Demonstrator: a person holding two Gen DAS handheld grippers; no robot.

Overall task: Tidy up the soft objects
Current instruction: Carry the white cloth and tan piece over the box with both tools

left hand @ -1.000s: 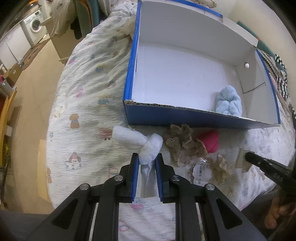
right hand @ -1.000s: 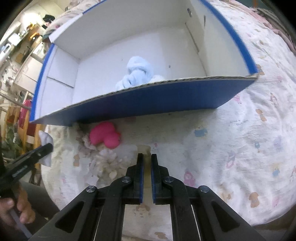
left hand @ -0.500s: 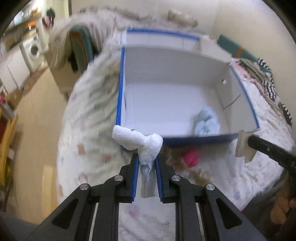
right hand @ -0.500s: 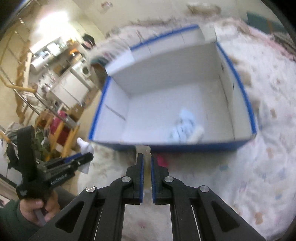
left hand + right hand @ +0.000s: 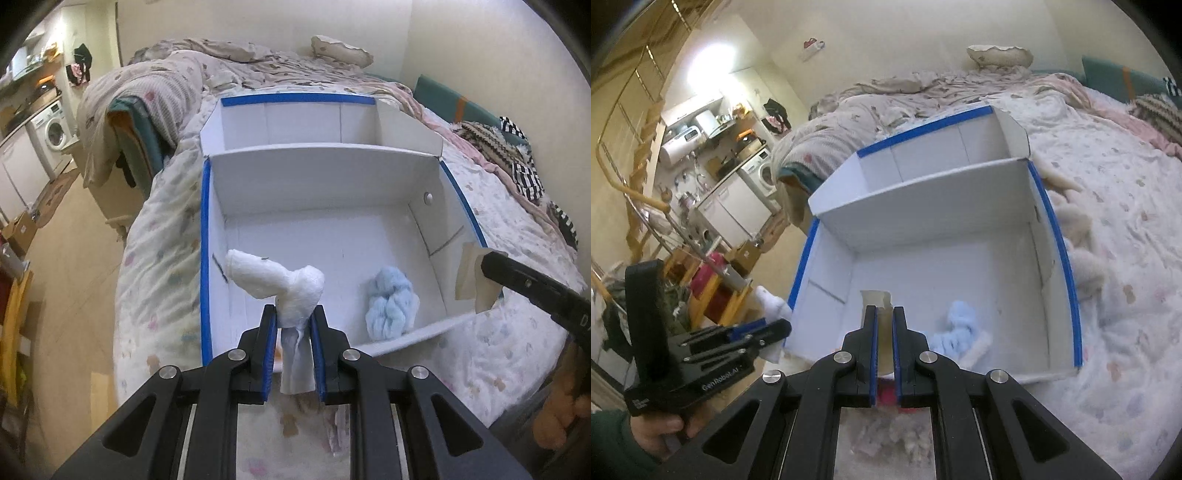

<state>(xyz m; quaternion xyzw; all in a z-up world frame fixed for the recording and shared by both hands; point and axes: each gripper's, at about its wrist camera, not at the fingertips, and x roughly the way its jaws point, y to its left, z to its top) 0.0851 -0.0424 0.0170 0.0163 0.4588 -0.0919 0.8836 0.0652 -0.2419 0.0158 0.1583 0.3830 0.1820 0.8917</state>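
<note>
My left claw [image 5: 293, 321] is squeezed tight on a white rolled sock [image 5: 280, 282]. The sock sticks up from the claw and bends to the left. It hangs in the air over the near left corner of the white box with blue edges [image 5: 205, 236]. The box sits open on the bed [image 5: 162, 229], which has a pale cover with little pictures on it. My right claw [image 5: 884, 325] is pinched tight on a thin beige piece of cloth [image 5: 876, 297]. I cannot tell just what the piece is. It pokes up between the blue pads, over the near side of the box. In the left view that same beige piece shows at the near right corner of the box. A fluffy light blue sock ball [image 5: 391, 304] lies inside the box, near the near right corner. Something pink [image 5: 886, 395] lies on the bed just in front of the box, under my right claw. Some pale lacy bits [image 5: 886, 439] lie on the bed near it. A washing machine [image 5: 55, 127] stands far off to the left.
</note>
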